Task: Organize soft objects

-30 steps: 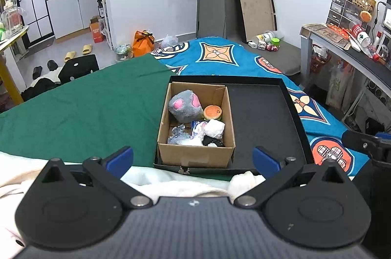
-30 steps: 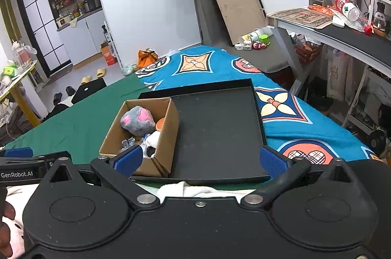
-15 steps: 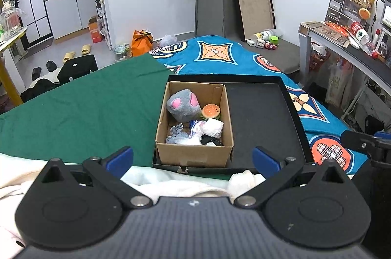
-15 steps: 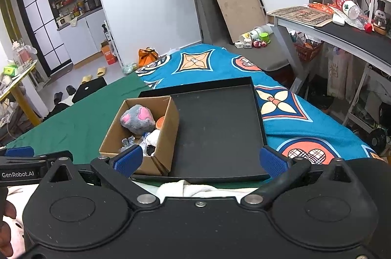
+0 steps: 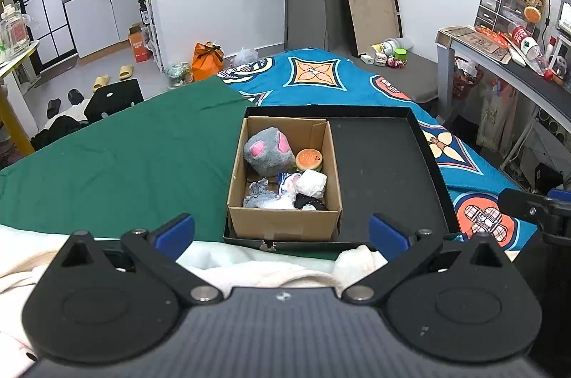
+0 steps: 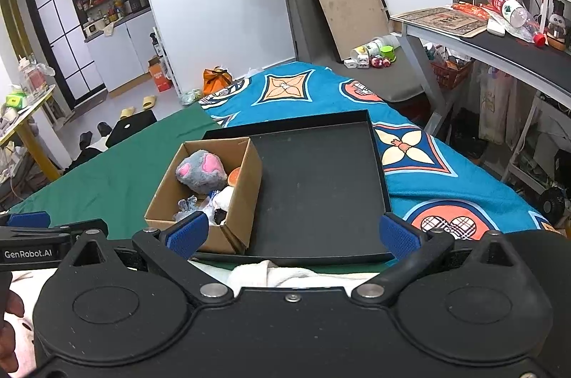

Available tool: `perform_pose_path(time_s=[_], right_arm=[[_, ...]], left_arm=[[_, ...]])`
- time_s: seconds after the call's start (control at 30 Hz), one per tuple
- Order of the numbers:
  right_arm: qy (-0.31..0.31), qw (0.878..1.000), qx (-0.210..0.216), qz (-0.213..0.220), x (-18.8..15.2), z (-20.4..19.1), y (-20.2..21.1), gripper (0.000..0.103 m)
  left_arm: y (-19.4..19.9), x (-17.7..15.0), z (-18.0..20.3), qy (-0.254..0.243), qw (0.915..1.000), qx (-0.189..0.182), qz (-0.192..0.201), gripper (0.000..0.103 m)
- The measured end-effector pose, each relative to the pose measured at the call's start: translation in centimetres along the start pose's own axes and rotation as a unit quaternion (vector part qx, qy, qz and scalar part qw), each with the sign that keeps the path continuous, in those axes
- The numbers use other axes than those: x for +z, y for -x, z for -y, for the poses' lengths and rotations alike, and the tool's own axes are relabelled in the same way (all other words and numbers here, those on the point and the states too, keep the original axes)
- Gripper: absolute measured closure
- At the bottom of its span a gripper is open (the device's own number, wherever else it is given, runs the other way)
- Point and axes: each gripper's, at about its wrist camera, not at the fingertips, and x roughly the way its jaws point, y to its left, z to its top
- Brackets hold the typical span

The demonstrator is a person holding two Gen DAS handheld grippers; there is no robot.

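A cardboard box [image 5: 283, 222] stands in the left part of a black tray [image 5: 385, 171]. It holds a grey plush with pink ears [image 5: 267, 149], a small burger toy [image 5: 309, 159], a white soft lump [image 5: 312, 182] and other small soft items. The box also shows in the right wrist view [image 6: 242, 199], with the plush [image 6: 201, 171] inside and the tray [image 6: 321, 185] beside it. My left gripper [image 5: 282, 231] is open and empty, short of the box. My right gripper [image 6: 292, 231] is open and empty, near the tray's front edge.
The tray lies on a bed with a green cloth [image 5: 125, 164] at left and a blue patterned blanket [image 5: 321, 78] at right. White fabric [image 5: 249, 263] lies under the grippers. A desk [image 5: 499, 56] stands at the right.
Both grippers have shifted slightly; the box and tray sit a little higher in the left wrist view. Both stay open and empty.
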Motion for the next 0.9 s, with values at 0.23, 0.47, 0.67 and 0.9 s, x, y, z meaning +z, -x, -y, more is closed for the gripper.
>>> perform_pose_path(time_s=[0.23,0.47,0.67,0.9], right_arm=[[0.001,1.0,0.0,0.0,-0.01,0.01,-0.02,0.0],[0.004,1.0,0.001,-0.001,-0.04,-0.06,-0.13,0.0],[0.007,1.0,0.002,-0.001,0.0,-0.1,-0.16,0.0],[0.008,1.0,0.003,-0.003,-0.02,-0.16,-0.18,0.0]], left_arm=[[0.11,0.2,0.1,-0.002,1.0,-0.001,0.001,0.0],[0.15,0.29,0.09,-0.001,1.0,0.001,0.001,0.0],[0.14,0.35,0.0,0.0,1.0,0.001,0.001,0.0],[0.13,0.35,0.01,0.0,1.0,0.001,0.0,0.0]])
